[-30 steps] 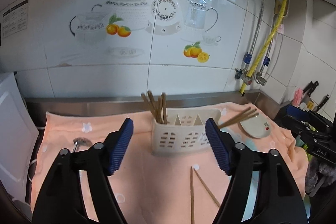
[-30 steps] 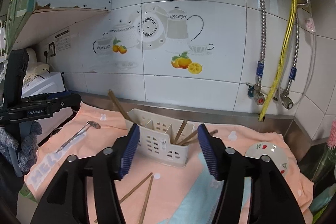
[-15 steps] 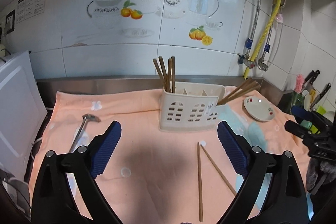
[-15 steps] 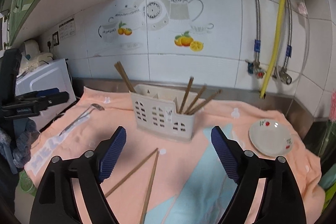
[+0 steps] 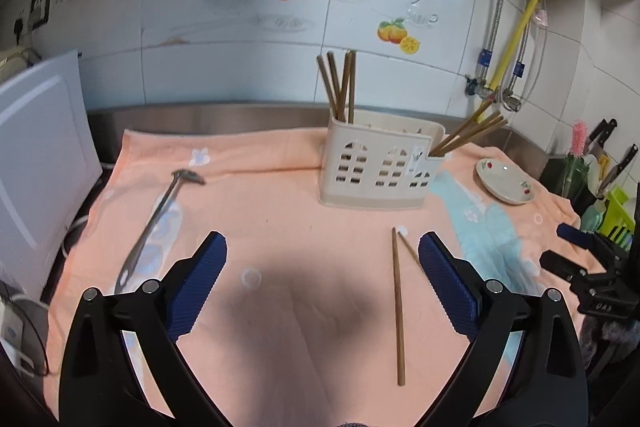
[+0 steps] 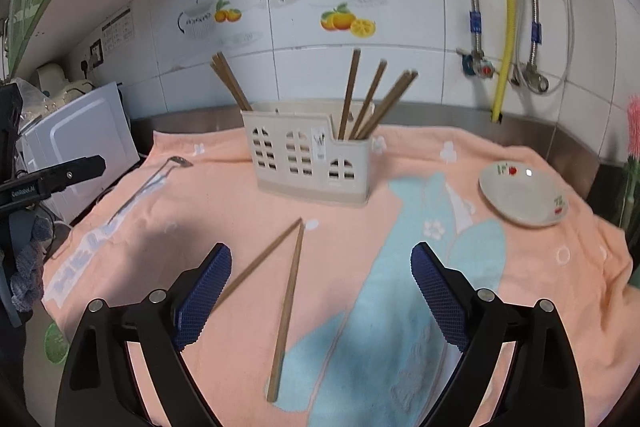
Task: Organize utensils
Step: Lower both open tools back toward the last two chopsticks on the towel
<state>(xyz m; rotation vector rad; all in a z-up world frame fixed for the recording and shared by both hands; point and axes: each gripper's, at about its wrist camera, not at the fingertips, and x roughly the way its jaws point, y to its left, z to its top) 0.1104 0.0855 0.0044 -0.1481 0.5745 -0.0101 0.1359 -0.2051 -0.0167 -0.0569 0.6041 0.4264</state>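
Both my claws, left point(image 5: 322, 269) and right point(image 6: 321, 283), gape wide and empty. Several chopsticks already stand in the caddy point(image 6: 310, 163); two loose chopsticks point(image 6: 286, 307) and a ladle point(image 5: 158, 223) lie on the towel-covered worktop point(image 5: 280, 219), unsorted.

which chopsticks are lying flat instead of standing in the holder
The two chopsticks on the orange towel, in front of the holder; their far tips meet. All others stand in the holder's end compartments.

Two chopsticks point(image 6: 286, 307) before caddy point(image 6: 310, 163); spoon point(image 6: 150, 183) left, saucer point(image 6: 524, 195) right.
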